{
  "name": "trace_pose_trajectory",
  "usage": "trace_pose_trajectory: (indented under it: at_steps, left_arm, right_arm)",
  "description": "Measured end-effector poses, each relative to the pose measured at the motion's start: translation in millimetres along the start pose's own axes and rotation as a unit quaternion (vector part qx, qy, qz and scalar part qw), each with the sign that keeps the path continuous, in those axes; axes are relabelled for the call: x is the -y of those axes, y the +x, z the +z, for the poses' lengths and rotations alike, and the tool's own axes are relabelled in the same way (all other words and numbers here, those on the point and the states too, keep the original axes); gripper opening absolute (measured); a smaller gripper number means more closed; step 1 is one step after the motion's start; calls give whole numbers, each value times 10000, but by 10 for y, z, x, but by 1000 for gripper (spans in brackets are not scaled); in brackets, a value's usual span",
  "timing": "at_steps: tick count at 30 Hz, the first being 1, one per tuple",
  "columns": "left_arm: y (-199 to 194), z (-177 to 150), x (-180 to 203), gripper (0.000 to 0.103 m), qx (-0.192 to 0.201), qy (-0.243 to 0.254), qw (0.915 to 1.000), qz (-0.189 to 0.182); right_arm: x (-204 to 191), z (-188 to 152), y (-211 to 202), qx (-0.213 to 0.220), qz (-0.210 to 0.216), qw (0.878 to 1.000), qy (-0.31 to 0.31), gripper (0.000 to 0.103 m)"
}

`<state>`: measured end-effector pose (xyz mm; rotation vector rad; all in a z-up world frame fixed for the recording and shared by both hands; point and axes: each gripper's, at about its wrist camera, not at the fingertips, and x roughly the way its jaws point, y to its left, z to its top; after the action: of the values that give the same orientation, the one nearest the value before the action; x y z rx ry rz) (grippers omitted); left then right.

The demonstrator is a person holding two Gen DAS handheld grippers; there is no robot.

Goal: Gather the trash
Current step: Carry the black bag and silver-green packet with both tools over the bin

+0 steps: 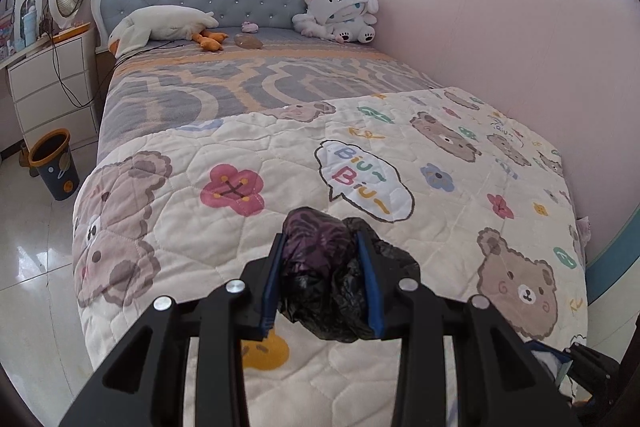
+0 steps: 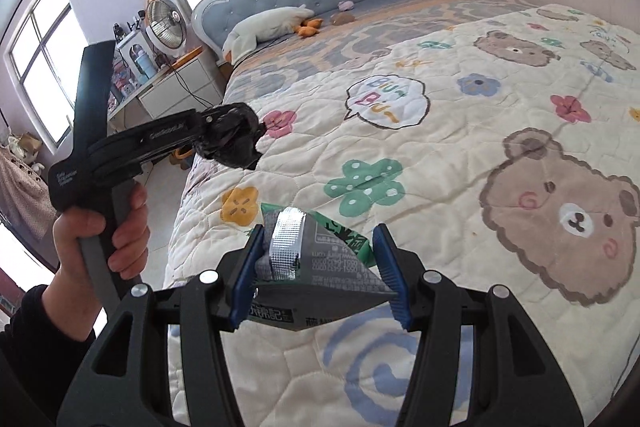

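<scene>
We're looking at a bedroom: a bed [image 1: 248, 155] w/ a bear-print quilt, a tufted blue headboard, plush toys by the pillows, pink wall on the far side, white tile floor on the near side.

We're holding trash in both claws above the foot of the bed. The left claw [image 1: 320, 239] is clamping a crumpled black plastic bag [image 1: 332, 283] between its blue pads; the bag is bulging out past the right pad and hanging under the tips. The right claw [image 2: 320, 251] is gripping a green snack wrapper [image 2: 332, 267] w/ a silver foil strip, its long axis running across the jaws, pad to pad.

The relation the next move turns on, as we're judging it: the bin [image 1: 54, 163], a dark blue one w/ an orange rim, is standing on the floor beside the bed, by the white drawers. From the left claw it's lying well off to the left and ahead, and lower than the quilt. The left claw looks nearer to it, since in the right wrist view it's sitting on the floor side of the bed.

Hard to make out: in the right wrist view we're seeing only a sliver of orange behind the left claw, prob. the bin, the rest hidden. The bin's inside isn't showing in either view. The wrapper print is too small to read.
</scene>
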<state>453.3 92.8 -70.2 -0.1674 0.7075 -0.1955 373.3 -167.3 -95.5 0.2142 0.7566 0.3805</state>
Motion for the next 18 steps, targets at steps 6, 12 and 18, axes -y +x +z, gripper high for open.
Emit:
trace_pose_trajectory:
  at_steps: [6, 12, 18]
  left_arm:
    - [-491, -226, 195, 33, 155, 3, 9997, -170]
    - [-967, -454, 404, 33, 258, -10, 9990, -354]
    - [-1383, -686, 614, 33, 282, 71, 9985, -466]
  right_arm:
    - [86, -35, -567, 275, -133, 9995, 109, 52]
    - [78, -117, -1077, 498, -221, 9985, 91, 52]
    - [66, -234, -1560, 698, -283, 9971, 86, 52]
